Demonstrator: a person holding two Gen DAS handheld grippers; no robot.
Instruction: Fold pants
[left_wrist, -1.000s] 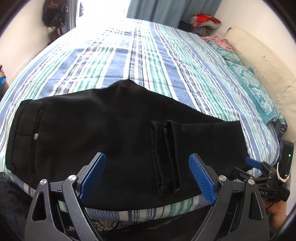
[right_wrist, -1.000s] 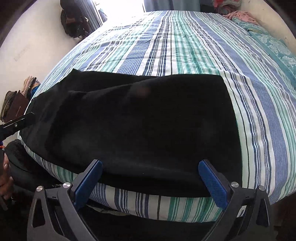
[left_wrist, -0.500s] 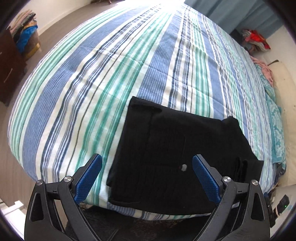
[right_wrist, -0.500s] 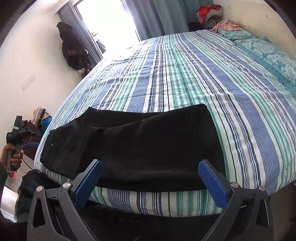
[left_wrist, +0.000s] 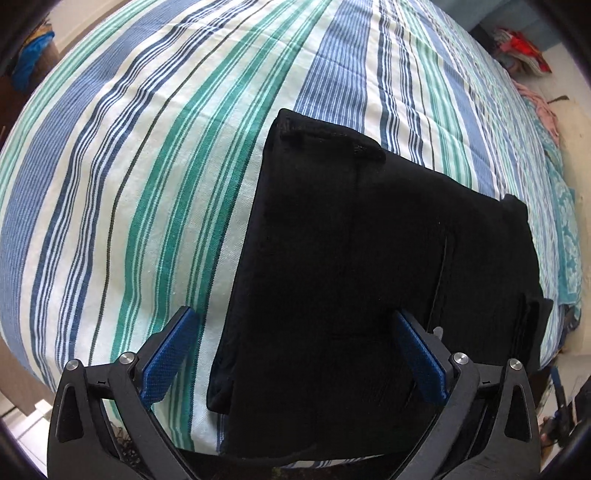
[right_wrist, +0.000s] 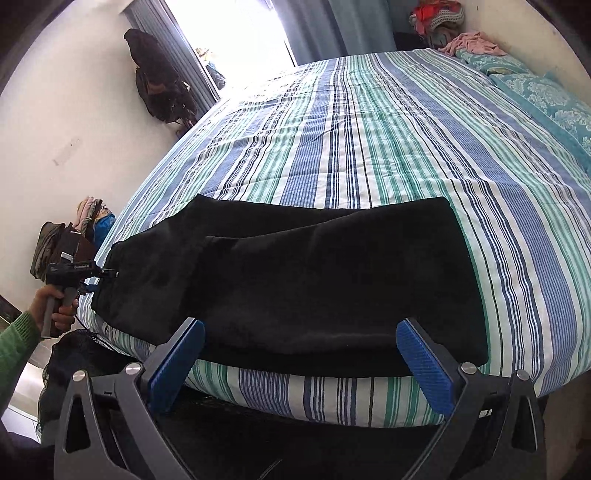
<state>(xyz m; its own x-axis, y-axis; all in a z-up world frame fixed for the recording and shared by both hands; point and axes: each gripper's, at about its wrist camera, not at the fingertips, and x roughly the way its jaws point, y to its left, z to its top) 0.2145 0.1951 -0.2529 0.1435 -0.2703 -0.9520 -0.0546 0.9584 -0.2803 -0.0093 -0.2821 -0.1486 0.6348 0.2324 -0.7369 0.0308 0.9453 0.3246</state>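
So the bed (right_wrist: 388, 147) is covered in a striped sheet (left_wrist: 147, 184) — blue, teal and white bands running its length. The black pants (right_wrist: 314, 273) lie flat on it right at the near edge, folded over into a chunky rectangle, waistband end toward the left corner. Up at the far right there's a teal patterned pillow (right_wrist: 554, 99) lying on the bed, with a pink crumpled garment (right_wrist: 469, 42) just past it — can't tell if that one's on the bed or beside it.
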